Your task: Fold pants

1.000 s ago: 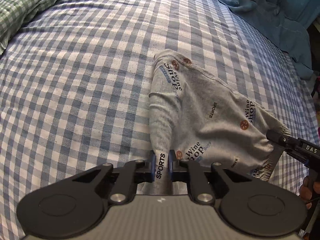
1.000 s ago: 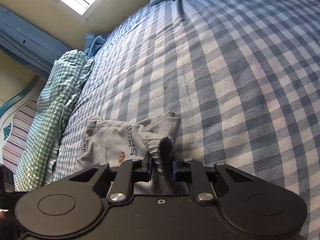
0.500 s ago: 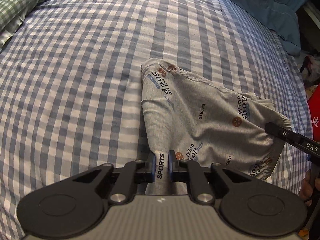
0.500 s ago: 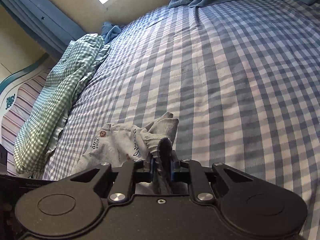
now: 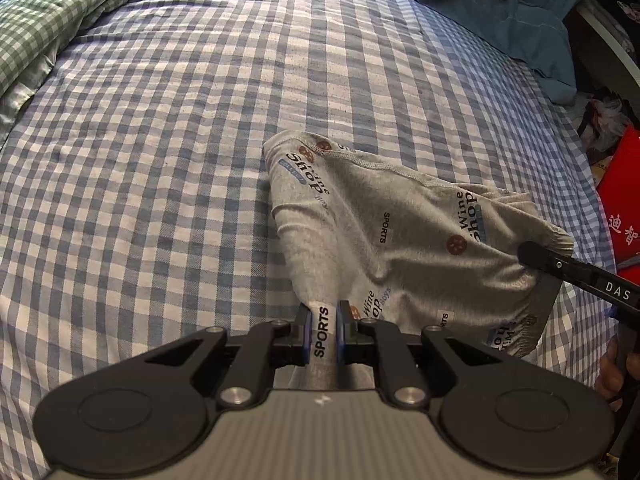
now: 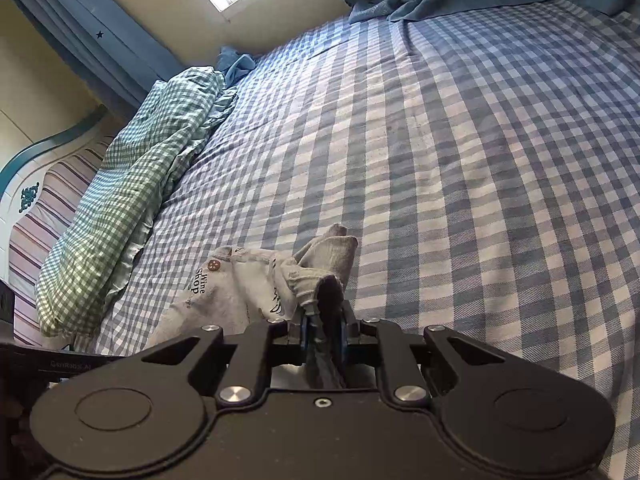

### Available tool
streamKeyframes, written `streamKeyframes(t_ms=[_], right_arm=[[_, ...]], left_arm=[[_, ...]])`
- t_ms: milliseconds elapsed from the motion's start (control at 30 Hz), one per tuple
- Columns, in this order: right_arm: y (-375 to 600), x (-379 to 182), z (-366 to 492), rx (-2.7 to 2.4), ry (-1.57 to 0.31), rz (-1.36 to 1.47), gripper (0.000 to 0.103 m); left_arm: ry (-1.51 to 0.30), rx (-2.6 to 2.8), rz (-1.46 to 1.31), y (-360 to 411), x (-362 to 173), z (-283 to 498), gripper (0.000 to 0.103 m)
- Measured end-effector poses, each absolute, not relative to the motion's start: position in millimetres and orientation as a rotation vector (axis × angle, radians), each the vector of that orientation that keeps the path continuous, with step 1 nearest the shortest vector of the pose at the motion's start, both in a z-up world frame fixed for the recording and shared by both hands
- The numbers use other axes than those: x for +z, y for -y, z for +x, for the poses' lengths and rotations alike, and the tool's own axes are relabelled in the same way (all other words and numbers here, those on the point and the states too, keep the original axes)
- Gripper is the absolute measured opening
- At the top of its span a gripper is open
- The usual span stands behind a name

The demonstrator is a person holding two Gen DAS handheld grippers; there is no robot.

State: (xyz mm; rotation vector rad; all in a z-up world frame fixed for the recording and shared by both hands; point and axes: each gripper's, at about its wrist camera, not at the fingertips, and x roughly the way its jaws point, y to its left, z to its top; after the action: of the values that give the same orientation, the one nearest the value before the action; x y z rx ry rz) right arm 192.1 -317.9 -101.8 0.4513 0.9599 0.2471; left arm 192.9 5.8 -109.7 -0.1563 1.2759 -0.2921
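The grey printed pants (image 5: 384, 224) lie folded on the blue checked bed sheet (image 5: 160, 180), partly lifted off it. My left gripper (image 5: 322, 330) is shut on a near fold of the pants marked "SPORTS". My right gripper (image 6: 323, 326) is shut on the gathered waistband end of the pants (image 6: 248, 284); its black finger shows at the right in the left wrist view (image 5: 560, 266). The far corner of the pants rests on the sheet.
A green checked duvet (image 6: 132, 176) is bunched along the left side of the bed. Blue clothes (image 5: 500, 16) lie at the far right edge. A red item (image 5: 618, 200) and clutter sit beside the bed on the right. A striped headboard (image 6: 36, 216) stands at the left.
Both grippers have kept their hold and drawn back and up a little, so the pants sit further from the cameras and more of the bed shows.
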Motion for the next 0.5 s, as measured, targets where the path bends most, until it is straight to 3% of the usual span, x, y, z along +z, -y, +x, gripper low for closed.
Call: streamKeyframes(t_ms=[500], right_arm=[[182, -72, 301, 0.249, -0.912, 0.381, 0.014]], left_arm=[[-1.142, -0.341, -0.13, -125, -87, 293, 0.012]])
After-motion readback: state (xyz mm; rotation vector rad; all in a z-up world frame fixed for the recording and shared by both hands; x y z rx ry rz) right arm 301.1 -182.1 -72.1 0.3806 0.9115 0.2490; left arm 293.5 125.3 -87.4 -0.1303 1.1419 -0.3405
